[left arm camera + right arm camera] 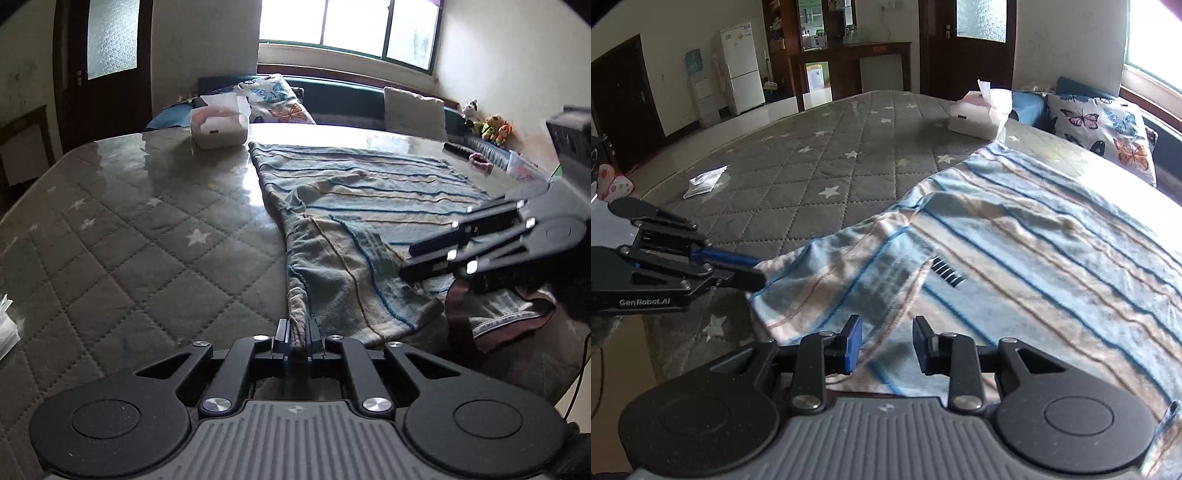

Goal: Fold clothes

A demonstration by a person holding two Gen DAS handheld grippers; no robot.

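A blue, beige and white striped garment (369, 192) (1034, 240) lies spread on the grey quilted star-patterned surface (129, 240) (831, 155). My left gripper (298, 332) is shut on a bunched near edge of the garment, and the cloth runs away from its pads in a taut ridge. The right wrist view shows that same gripper (757, 271) pinching the garment's left corner. My right gripper (886, 343) stands open just above the garment's near edge, a loose fold lying under the gap between its blue pads. In the left wrist view it (406, 263) hovers over the cloth's right side.
A white tissue box (218, 129) (979, 118) stands at the far side. A butterfly pillow (277, 99) (1108, 129) lies behind it. A brown-edged cloth (498, 317) lies bunched by the garment's near right corner. A paper scrap (703, 181) rests at the left. Plush toys (491, 127) sit beneath the window.
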